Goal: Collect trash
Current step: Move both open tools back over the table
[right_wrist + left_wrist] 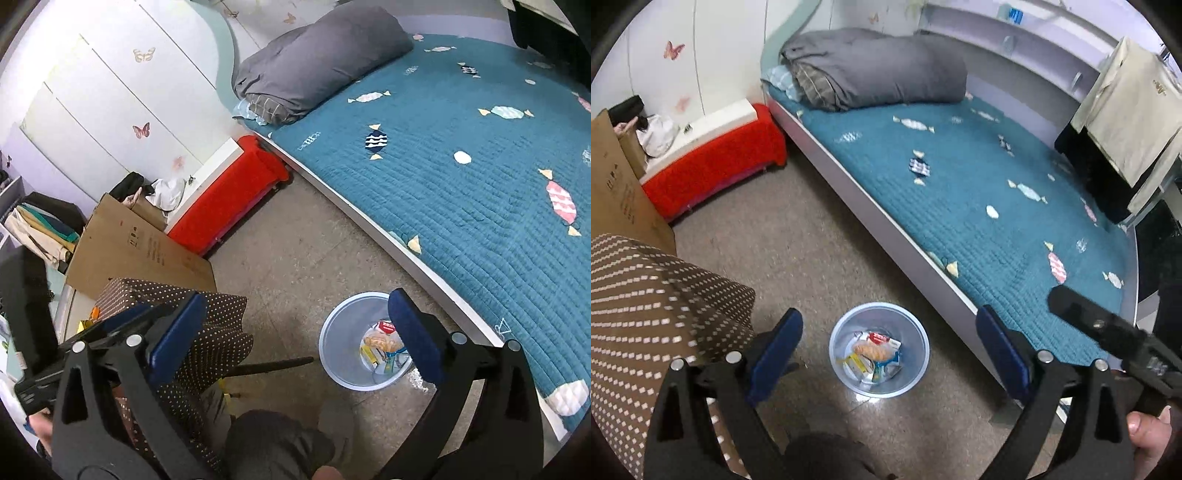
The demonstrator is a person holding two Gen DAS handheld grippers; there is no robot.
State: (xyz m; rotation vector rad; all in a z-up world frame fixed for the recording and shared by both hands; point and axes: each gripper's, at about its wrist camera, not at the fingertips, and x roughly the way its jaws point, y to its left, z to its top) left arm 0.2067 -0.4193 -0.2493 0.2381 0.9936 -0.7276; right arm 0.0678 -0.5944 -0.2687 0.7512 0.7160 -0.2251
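Observation:
A pale blue waste bin stands on the floor beside the bed. Snack wrappers lie in it, among them an orange packet and a red and white one. My left gripper hangs above the bin, open, with nothing between its blue pads. The right wrist view shows the same bin with the wrappers low at the right. My right gripper is open too and holds nothing; its right pad covers part of the bin's rim.
A bed with a teal quilt and a folded grey duvet fills the right side. A red-covered bench, cardboard and a brown dotted seat stand left. Clothes hang far right. A person's leg is below.

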